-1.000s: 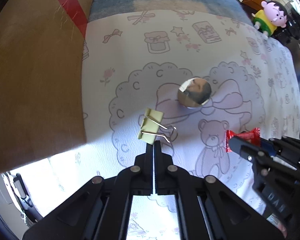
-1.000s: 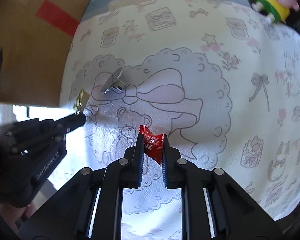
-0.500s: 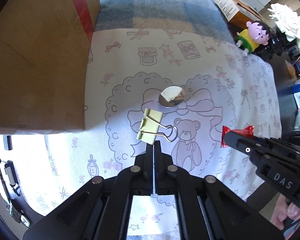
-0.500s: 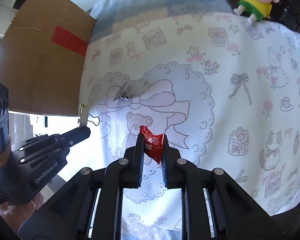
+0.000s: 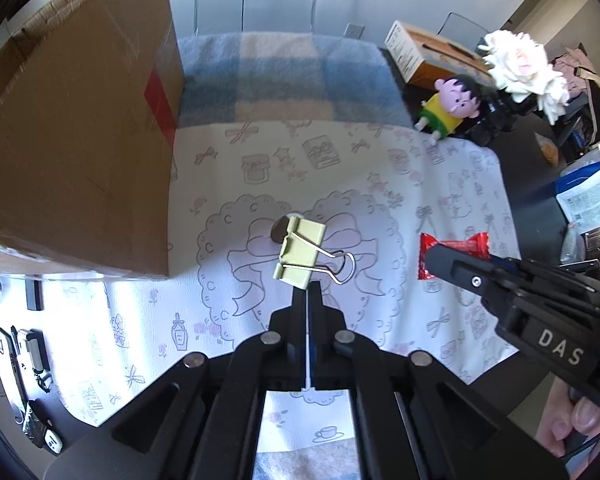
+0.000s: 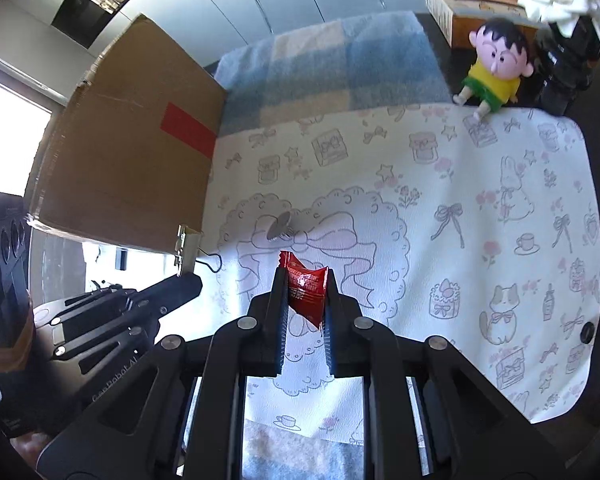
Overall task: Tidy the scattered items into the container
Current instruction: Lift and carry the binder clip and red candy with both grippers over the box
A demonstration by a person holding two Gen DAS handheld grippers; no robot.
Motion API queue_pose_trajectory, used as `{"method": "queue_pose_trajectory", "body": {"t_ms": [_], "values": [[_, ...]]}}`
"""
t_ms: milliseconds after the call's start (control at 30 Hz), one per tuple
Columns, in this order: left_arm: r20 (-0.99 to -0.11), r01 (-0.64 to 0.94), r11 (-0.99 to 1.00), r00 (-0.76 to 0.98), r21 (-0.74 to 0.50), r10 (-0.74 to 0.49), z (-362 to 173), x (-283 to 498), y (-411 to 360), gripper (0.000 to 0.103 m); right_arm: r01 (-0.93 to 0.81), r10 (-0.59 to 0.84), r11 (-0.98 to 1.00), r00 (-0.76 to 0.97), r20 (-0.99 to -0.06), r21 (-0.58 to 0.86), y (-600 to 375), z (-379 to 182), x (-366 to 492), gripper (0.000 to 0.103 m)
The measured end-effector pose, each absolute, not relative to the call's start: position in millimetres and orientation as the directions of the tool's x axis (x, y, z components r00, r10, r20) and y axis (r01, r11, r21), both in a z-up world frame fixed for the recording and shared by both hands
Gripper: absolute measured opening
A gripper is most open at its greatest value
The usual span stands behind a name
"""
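Observation:
My left gripper (image 5: 307, 286) is shut on a pale yellow binder clip (image 5: 300, 254), which hangs in the air above the patterned cloth (image 5: 340, 184). The clip (image 6: 184, 248) and left gripper (image 6: 188, 280) also show in the right wrist view. My right gripper (image 6: 303, 276) is shut on a red candy wrapper (image 6: 306, 292), also lifted off the cloth; the wrapper (image 5: 452, 254) shows past the right gripper (image 5: 436, 256) in the left wrist view. A small round metal piece (image 6: 280, 226) lies on the cloth's bow print. A tall cardboard box (image 5: 72, 152) with red tape stands at the left.
A cartoon doll (image 6: 494, 68) in a yellow shirt sits at the cloth's far right corner, beside a white flower (image 5: 524, 68) and an orange carton (image 5: 428, 54). A blue plaid blanket (image 5: 284, 76) lies behind the cloth. Small gadgets (image 5: 32, 360) lie on the dark table at left.
Both grippers have risen well above the cloth with the clip and the red wrapper held; the cloth and metal piece look smaller, and the box top and room have come into view.

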State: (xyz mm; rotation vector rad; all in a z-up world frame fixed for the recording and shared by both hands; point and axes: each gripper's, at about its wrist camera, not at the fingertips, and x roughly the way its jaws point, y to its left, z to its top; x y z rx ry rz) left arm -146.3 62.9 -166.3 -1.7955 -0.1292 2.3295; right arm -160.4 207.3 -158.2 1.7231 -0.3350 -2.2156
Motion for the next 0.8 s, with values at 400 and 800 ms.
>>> {"method": "queue_pose_trajectory", "body": {"t_ms": [400,800], "values": [[-0.904,-0.125,-0.971,-0.359,-0.202,0.234,-99.4,-154.3,68.9,0.0,0.149,-0.374,-0.927,-0.347,-0.86,0.343,210.0,-85.2,-174.8,0.015],[-0.859,-0.094,-0.978,-0.466,-0.188,0.21,-43.2,-166.7,30.0,0.0,0.241,-0.406,-0.912,-0.411,-0.816,0.332,168.9,-28.2,-194.5,0.015]]}}
